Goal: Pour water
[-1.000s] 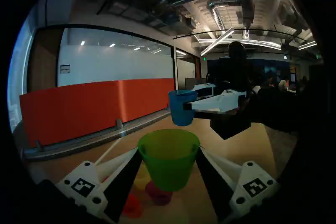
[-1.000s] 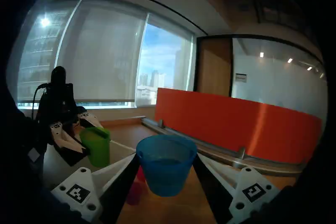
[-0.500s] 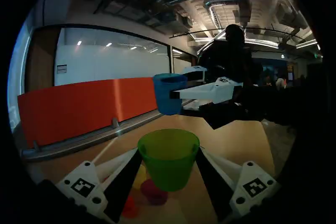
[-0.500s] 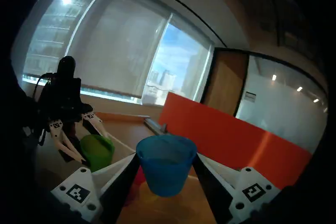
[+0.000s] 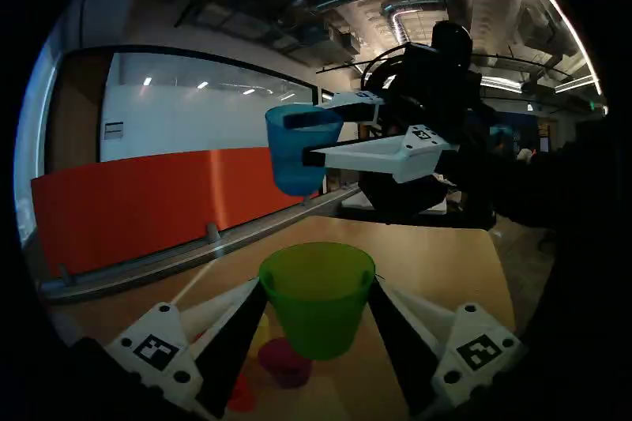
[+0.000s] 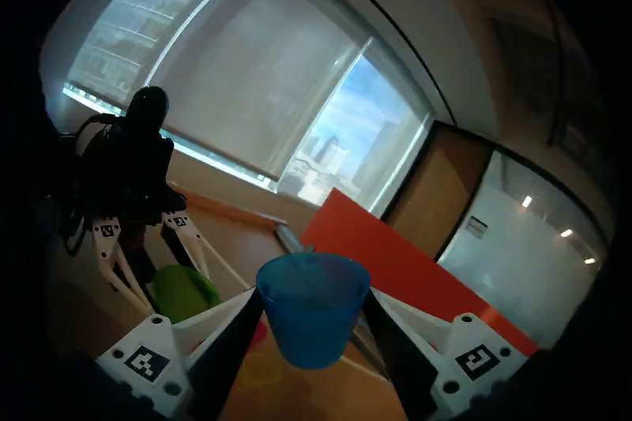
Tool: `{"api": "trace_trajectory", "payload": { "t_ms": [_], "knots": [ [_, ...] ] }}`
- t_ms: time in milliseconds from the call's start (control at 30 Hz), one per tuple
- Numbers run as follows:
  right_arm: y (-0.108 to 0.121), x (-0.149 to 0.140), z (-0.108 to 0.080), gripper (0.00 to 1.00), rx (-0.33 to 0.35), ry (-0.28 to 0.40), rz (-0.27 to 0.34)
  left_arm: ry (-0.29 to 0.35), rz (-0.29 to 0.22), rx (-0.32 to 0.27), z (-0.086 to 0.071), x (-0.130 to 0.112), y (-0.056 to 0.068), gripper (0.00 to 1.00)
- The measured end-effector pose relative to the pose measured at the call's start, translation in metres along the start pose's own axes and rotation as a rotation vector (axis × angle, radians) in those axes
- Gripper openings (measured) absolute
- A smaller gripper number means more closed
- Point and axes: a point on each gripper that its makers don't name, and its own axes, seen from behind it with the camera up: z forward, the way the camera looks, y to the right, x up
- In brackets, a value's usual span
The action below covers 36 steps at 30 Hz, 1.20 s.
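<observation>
A green cup [image 5: 318,300] stands upright between the fingers of my left gripper [image 5: 316,318], which is shut on it above the wooden table [image 5: 442,251]. A blue cup [image 6: 313,309] with water in it is clamped in my right gripper [image 6: 313,326]. In the left gripper view the blue cup [image 5: 298,148] hangs above and just behind the green cup, leaning slightly, held by the right gripper [image 5: 336,137]. In the right gripper view the green cup [image 6: 186,291] lies below and to the left, held by the left gripper [image 6: 158,263].
An orange partition [image 5: 150,200] with a metal rail runs along the table's far side. Small red, magenta and yellow cups [image 5: 280,359] stand on the table below the green cup. A dark camera mount [image 5: 430,77] rides behind the right gripper. Windows [image 6: 237,97] are at the back.
My right gripper has lifted the blue cup and carried it closer, to above the green cup, and begun tilting. The left gripper and green cup stayed in place.
</observation>
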Motion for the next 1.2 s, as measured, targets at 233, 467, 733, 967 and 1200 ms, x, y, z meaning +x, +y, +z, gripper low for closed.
{"api": "trace_trajectory", "payload": {
  "t_ms": [233,467,733,967,1200],
  "knots": [
    [-0.003,0.013,0.002,0.90,0.006,0.008,-0.108,0.007,-0.001,-0.004,0.000,0.002,0.001,0.86],
    [-0.006,0.024,0.003,0.90,0.013,0.014,-0.208,0.008,0.002,-0.009,-0.002,0.004,0.005,0.86],
    [-0.011,0.035,0.006,0.90,0.014,0.015,-0.320,0.008,0.009,-0.013,-0.001,0.005,0.007,0.86],
    [-0.011,0.042,0.009,0.89,0.009,0.010,-0.394,0.012,0.009,-0.018,-0.001,0.006,0.009,0.86],
    [-0.009,0.046,0.011,0.90,0.004,0.006,-0.456,0.010,0.013,-0.019,0.000,0.007,0.008,0.86]
  ]
}}
